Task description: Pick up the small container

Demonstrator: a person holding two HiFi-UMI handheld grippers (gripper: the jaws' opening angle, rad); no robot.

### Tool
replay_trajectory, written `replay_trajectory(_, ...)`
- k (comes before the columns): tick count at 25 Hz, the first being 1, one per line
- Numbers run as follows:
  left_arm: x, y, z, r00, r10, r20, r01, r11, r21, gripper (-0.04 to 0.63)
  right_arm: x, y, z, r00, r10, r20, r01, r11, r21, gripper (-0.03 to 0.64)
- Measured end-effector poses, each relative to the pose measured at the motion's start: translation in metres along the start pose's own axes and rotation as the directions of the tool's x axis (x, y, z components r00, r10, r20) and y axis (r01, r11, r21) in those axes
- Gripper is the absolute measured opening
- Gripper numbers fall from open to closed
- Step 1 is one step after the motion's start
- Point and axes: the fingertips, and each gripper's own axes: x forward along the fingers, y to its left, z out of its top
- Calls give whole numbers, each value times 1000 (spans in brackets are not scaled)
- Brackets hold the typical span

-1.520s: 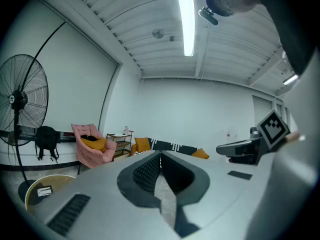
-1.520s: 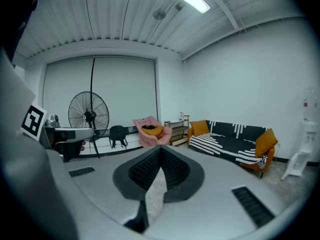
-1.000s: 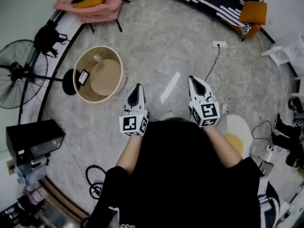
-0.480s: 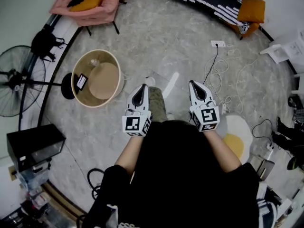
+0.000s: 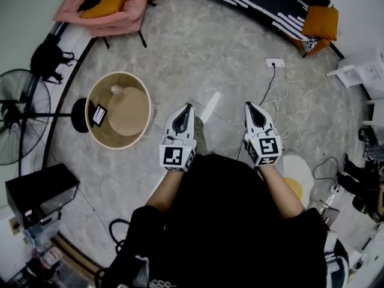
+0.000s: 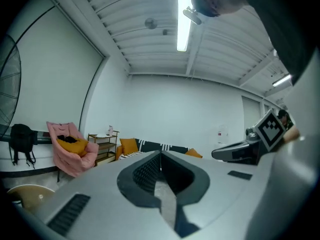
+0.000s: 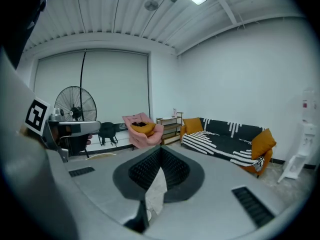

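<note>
The small container (image 5: 116,90) stands on the round table (image 5: 129,116), well apart from the left gripper (image 5: 187,107) and right gripper (image 5: 249,105). Both are clenched and empty. The approach looks to be in hand; next, reach over and open a jaw.

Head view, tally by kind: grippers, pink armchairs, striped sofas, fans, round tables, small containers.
Grippers: 2, left gripper, right gripper
Pink armchair: 1
Striped sofa: 1
Fan: 1
Round table: 1
Small container: 1
Total: 7
</note>
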Motion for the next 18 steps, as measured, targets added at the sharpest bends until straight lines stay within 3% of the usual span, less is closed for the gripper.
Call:
replay_trajectory(6,65,85,12,999,30,-24,-31,999,-26,23,104,-9,43,1000,-19,-20,18,999,-39,21)
replay_trajectory(11,108,149,31,998,56,-24,-57,998,-37,23,185,2,88,999,30,-22,-31,998,-46,21)
replay_trajectory(18,154,244,54,996,86,-21,-87,994,-68,22,285,19,135,1000,7,-26,-10,996,-89,21)
